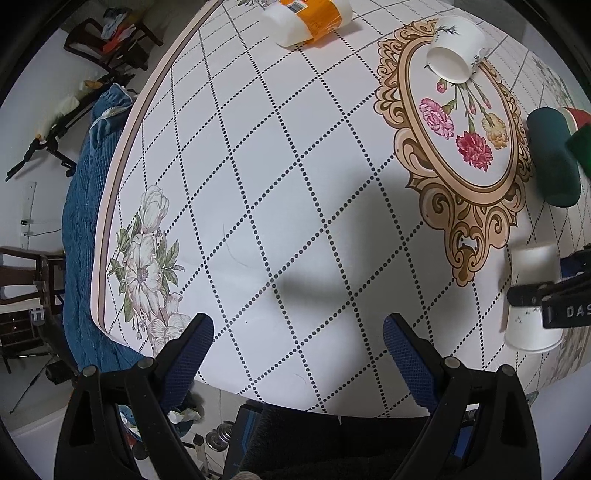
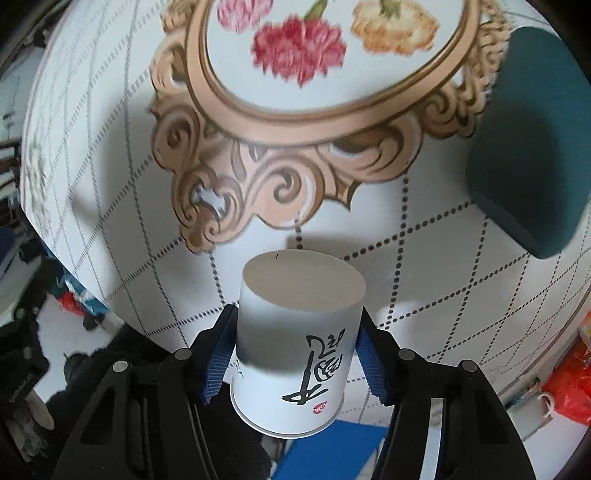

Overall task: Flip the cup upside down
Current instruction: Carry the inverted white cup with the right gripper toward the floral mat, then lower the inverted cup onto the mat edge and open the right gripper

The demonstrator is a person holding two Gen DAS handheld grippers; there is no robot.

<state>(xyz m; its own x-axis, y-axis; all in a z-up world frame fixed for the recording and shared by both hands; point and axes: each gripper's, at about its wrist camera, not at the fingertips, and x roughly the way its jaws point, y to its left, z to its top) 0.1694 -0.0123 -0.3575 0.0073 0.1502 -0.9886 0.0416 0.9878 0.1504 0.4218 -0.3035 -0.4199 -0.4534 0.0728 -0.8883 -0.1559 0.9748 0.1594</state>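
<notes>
My right gripper (image 2: 295, 339) is shut on a white paper cup (image 2: 295, 343) with black calligraphy. The cup is upside down, base up and rim down, held just above the table near its front edge. The left wrist view shows the same cup (image 1: 532, 295) at the far right with the right gripper's fingers (image 1: 546, 299) clamped around its middle. My left gripper (image 1: 297, 345) is open and empty over the table's near edge. A second white paper cup (image 1: 456, 50) lies on its side at the back, on the oval flower print.
The table (image 1: 258, 166) has a white cloth with dotted diamonds and flower prints. A dark teal cylinder (image 1: 552, 155) lies at the right, also seen in the right wrist view (image 2: 528, 147). An orange and white bottle (image 1: 310, 18) lies at the back. A blue cloth (image 1: 88, 229) hangs at the left edge.
</notes>
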